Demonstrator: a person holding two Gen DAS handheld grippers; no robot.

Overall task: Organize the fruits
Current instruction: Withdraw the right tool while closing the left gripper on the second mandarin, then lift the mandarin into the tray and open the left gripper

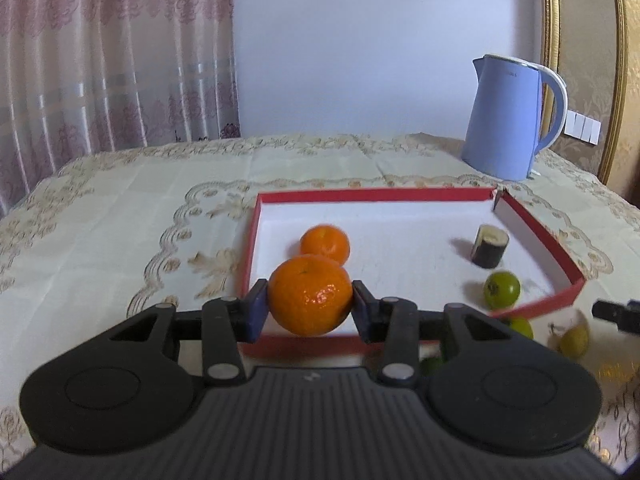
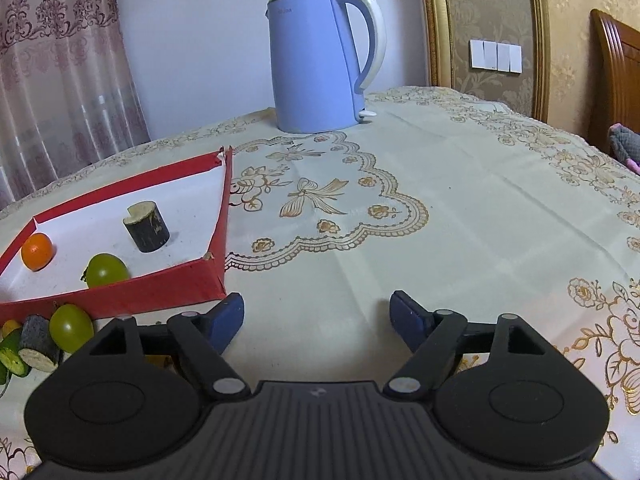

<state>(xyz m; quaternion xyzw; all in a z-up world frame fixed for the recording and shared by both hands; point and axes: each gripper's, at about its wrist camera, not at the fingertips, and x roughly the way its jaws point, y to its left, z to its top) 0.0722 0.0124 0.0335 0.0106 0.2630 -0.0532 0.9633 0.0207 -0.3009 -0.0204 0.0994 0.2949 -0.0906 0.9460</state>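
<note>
Left wrist view: my left gripper (image 1: 310, 306) clamps big orange (image 1: 309, 295), lower centre, over near wall of red tray (image 1: 536, 240). Risk: round skin slips from pads, or drop knocks small orange (image 1: 325, 243) behind.

Right wrist view: my right gripper (image 2: 316, 320) spread wide, empty, over cream embroidered tablecloth (image 2: 460, 200). Loose green fruit (image 2: 71, 327) lower left may roll if nudged. Blue kettle (image 2: 316, 60) top centre, curtain (image 2: 48, 80) left.

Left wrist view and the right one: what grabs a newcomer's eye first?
The orange clamped in the left hand-held gripper, at the near edge of the red tray. Then the blue kettle at the table's far edge, and the right hand-held gripper open over bare tablecloth.
</note>
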